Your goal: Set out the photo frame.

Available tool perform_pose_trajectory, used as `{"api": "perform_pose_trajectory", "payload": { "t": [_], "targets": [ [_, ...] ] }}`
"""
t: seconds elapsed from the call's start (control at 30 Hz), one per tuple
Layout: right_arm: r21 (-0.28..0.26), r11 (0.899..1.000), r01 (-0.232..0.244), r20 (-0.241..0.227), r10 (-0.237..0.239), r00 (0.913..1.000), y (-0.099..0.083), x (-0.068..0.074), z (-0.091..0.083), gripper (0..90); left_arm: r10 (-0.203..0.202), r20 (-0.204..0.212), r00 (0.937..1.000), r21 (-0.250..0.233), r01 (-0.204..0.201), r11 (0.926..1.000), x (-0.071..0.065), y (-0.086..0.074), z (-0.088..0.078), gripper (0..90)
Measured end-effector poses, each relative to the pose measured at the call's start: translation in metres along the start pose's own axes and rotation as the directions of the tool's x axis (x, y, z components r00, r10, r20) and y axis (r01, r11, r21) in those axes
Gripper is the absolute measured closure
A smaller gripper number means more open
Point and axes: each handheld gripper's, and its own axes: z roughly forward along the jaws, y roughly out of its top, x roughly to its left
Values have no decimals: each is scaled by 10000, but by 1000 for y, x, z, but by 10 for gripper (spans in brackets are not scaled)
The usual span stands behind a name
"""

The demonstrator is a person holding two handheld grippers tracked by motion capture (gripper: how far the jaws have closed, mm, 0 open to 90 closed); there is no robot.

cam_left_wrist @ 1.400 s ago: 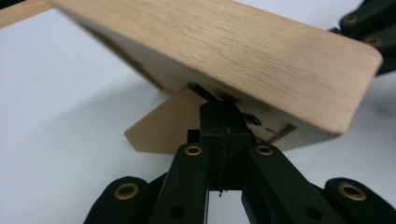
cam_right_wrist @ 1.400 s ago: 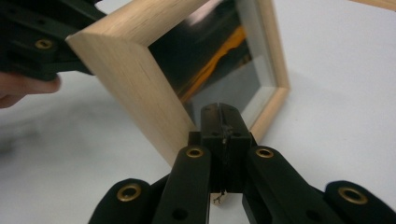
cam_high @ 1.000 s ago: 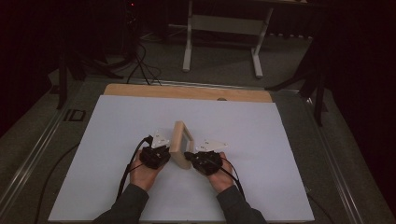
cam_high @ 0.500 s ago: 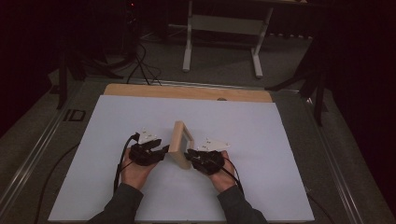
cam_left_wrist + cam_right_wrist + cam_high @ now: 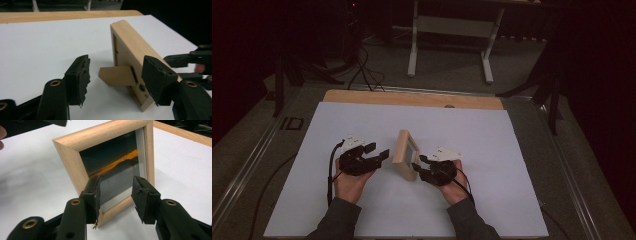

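Both forearms enter from the bottom of the high view in dark grey sleeves; each hand carries a black gripper, the left gripper point(image 5: 379, 152) and the right gripper point(image 5: 418, 167), each topped by a pale grey three-cornered plate; a black cable trails from each; close up, the jaws show brass-coloured rivets and ragged black foam pads point(image 5: 83, 77).

Picture frame point(image 5: 75, 147) pale wood, photo point(image 5: 112, 167) dark with orange streak; back stand point(image 5: 116, 75) brown; tabletop point(image 5: 512, 150) white; grippers black.
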Motion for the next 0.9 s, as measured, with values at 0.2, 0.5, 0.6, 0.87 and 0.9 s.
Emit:
{"api": "perform_pose_trajectory", "payload": {
  "t": [0.2,0.5,0.6,0.87,0.9],
  "targets": [
    [-14,10000,15,68,-15,10000,0,-1,-1,570,117,261,9996,-18,-117,9999,-7,2,1,351],
    [-118,9999,-105,165,107,9998,1,-5,-5,562,528,350,9980,64,-530,9986,-21,2,6,316],
    [-173,9998,-123,196,126,9997,2,-6,-6,560,581,458,9973,107,-587,9982,-24,2,9,308],
    [-214,9997,-152,208,157,9997,2,-7,-7,557,784,647,9948,249,-802,9965,-33,1,15,298],
    [-210,9996,-168,205,172,9996,2,-7,-8,557,798,661,9946,289,-818,9962,-34,0,16,298]
  ]
}}
